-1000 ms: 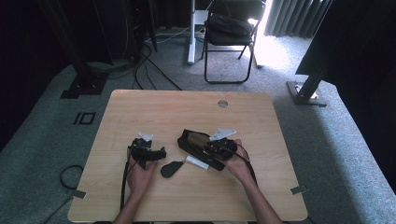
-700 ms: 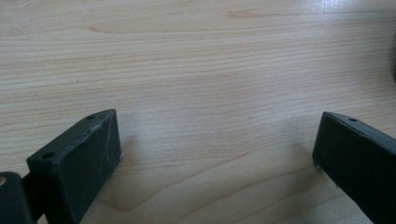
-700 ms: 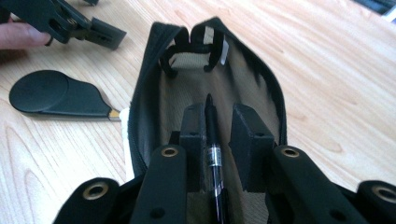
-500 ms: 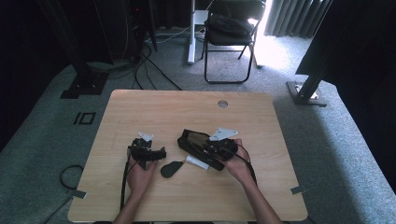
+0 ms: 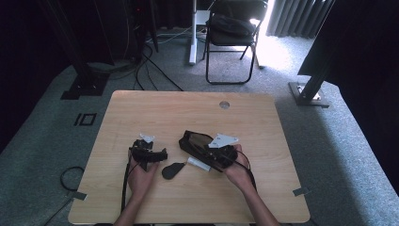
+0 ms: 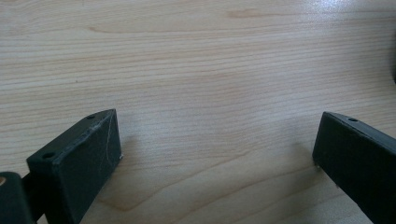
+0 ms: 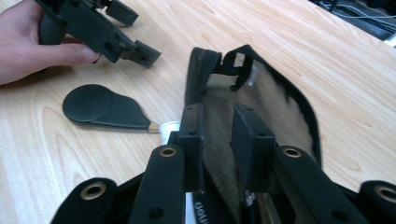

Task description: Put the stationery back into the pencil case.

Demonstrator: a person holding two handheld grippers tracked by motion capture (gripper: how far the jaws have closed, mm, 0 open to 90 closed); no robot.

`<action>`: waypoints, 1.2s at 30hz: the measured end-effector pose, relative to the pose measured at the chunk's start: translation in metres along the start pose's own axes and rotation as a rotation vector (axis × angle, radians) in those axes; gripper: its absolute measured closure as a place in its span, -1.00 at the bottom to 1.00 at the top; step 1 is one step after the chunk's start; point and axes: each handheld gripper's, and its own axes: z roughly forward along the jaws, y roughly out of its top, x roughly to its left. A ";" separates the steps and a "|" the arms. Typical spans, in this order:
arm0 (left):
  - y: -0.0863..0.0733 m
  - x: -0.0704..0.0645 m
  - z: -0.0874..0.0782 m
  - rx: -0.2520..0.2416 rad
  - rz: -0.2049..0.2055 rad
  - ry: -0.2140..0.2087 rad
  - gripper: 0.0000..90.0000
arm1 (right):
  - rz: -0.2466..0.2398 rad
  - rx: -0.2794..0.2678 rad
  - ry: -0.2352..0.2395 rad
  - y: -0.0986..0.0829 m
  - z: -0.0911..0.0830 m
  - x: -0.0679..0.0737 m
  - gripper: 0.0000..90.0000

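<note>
Pouch: black pouch (image 5: pixel 195 143), centre of the high view, lying open on the table (image 5: pixel 188 113).
Right gripper: right gripper (image 7: pixel 218 133), jaws clamped on the pouch's olive-lined edge.
Left gripper: left gripper (image 5: pixel 162 154), lower left of centre, jaws spread over bare wood, grasping nothing.
Nearby: dark paddle-shaped tool (image 5: pixel 173 170) between the grippers; white tube (image 5: pixel 198 164) touching the pouch.
Surface: pale wood grain, round grommet (image 5: pixel 224 104) near the far edge.
Room: grey carpet, folding chair (image 5: pixel 233 33) top centre, cables upper left.

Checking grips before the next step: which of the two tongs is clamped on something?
The right tongs, pinching the black pouch by its rim. The left tongs stand wide open over bare table.
</note>
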 end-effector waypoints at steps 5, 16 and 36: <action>0.000 0.000 0.000 0.000 0.000 0.000 -0.97 | -0.012 -0.001 0.008 0.000 0.001 0.007 0.62; 0.000 0.000 0.000 0.000 0.000 0.000 -0.97 | -0.016 0.015 0.024 -0.005 0.006 0.017 0.51; 0.000 0.000 0.000 -0.002 -0.002 0.000 -0.97 | -0.063 -0.010 0.024 -0.010 0.000 0.038 0.50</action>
